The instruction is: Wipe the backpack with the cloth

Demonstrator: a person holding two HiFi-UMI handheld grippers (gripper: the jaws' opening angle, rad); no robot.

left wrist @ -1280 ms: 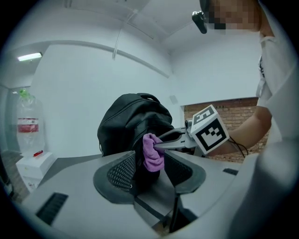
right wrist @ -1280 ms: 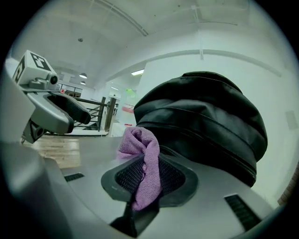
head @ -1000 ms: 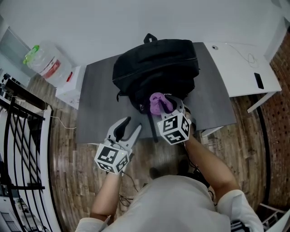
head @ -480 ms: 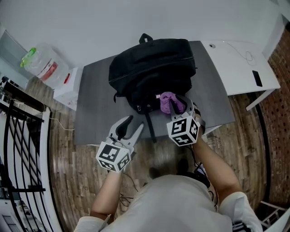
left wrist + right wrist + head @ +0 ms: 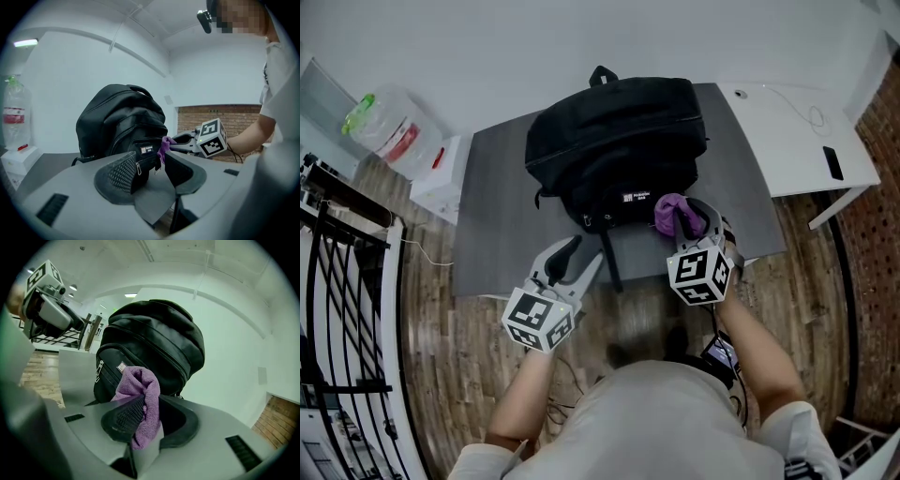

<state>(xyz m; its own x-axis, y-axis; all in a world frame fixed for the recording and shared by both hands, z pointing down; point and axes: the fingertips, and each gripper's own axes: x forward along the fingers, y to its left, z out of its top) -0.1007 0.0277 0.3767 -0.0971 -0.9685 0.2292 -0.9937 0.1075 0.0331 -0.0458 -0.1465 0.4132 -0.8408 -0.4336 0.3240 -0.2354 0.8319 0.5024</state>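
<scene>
Cloth [image 5: 140,385] pinched in right tool [image 5: 694,220] touches backpack [image 5: 619,131].

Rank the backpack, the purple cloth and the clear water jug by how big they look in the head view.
1. backpack, by far the largest.
2. clear water jug, which stands off the table, so distance may shrink it.
3. purple cloth, smallest, partly covered by the right tool.

My right gripper [image 5: 682,223] has its jaws closed on the purple cloth [image 5: 668,208], at the near right corner of the black backpack [image 5: 619,141] on the grey counter [image 5: 497,216]. My left gripper [image 5: 578,259] hovers at the counter's near edge, jaws apart.
</scene>
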